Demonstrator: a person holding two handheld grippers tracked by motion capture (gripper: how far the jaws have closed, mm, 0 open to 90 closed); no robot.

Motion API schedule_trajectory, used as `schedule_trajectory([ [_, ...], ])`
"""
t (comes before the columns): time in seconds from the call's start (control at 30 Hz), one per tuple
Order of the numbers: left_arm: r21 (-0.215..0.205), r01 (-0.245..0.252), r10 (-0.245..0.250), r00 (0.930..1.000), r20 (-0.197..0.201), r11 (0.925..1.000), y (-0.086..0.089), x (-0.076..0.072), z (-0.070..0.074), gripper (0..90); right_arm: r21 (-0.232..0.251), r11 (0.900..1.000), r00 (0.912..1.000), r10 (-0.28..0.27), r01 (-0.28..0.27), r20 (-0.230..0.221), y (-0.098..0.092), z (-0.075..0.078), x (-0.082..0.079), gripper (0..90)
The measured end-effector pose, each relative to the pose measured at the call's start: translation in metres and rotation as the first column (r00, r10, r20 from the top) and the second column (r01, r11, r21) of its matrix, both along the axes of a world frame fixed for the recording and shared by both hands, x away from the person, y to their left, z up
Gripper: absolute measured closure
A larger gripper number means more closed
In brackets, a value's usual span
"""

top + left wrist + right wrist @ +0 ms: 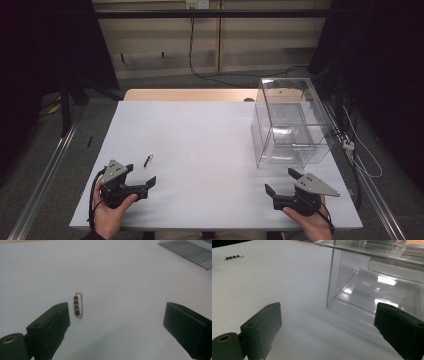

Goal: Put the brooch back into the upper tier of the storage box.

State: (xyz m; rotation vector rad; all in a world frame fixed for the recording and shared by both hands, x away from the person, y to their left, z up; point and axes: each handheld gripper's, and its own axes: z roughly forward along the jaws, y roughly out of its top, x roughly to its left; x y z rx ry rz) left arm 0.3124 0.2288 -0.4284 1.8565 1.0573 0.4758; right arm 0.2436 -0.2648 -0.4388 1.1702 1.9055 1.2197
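Small gold safety pin with black beads (78,304): light, thin, slippery; pinch across beaded middle. Left gripper (116,325), right gripper (328,327): both spread, empty.

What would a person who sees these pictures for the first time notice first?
The clear plastic box stands out at the far right of the white table, empty and catching reflections. Next comes the small beaded safety pin lying alone near the left gripper. Both the left and the right gripper rest open near the table's front edge.
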Motion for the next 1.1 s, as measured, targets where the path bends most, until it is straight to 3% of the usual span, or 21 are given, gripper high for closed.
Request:
schedule_trajectory([
  [0.23, 0.002, 0.000, 0.000, 1.0000, -0.003, 1.0000, 0.001, -0.001, 0.000, 6.6, -0.007, 0.998, 0.9980, 0.061, -0.061, -0.017, 0.016, -0.001, 0.000, 7.5],
  [0.47, -0.013, -0.007, 0.006, 0.9996, -0.028, 0.9999, 0.002, 0.000, 0.000, 6.3, 0.000, 0.990, 0.9888, 0.141, -0.141, -0.048, 0.045, -0.004, 0.009, 7.6],
  [0.67, -0.014, -0.010, 0.009, 0.9997, -0.021, 0.9999, 0.003, -0.001, 0.000, 6.3, -0.002, 0.982, 0.9797, 0.191, -0.191, -0.061, 0.071, -0.005, 0.018, 8.2],
  [0.83, -0.012, -0.010, 0.010, 0.9997, -0.022, 0.9999, 0.005, -0.003, 0.000, 6.3, -0.002, 0.975, 0.9727, 0.222, -0.223, -0.068, 0.090, -0.005, 0.029, 9.8],
  [0.9, -0.005, -0.005, 0.005, 0.9997, -0.025, 1.0000, 0.006, -0.003, 0.000, 6.3, -0.007, 0.969, 0.9653, 0.246, -0.248, -0.087, 0.102, -0.005, 0.038, 9.8],
  [1.1, -0.011, -0.003, 0.002, 0.9996, -0.029, 0.9999, 0.007, -0.005, -0.001, 6.3, -0.034, 0.963, 0.9608, 0.263, -0.267, -0.087, 0.133, -0.004, 0.065, 11.5],
])
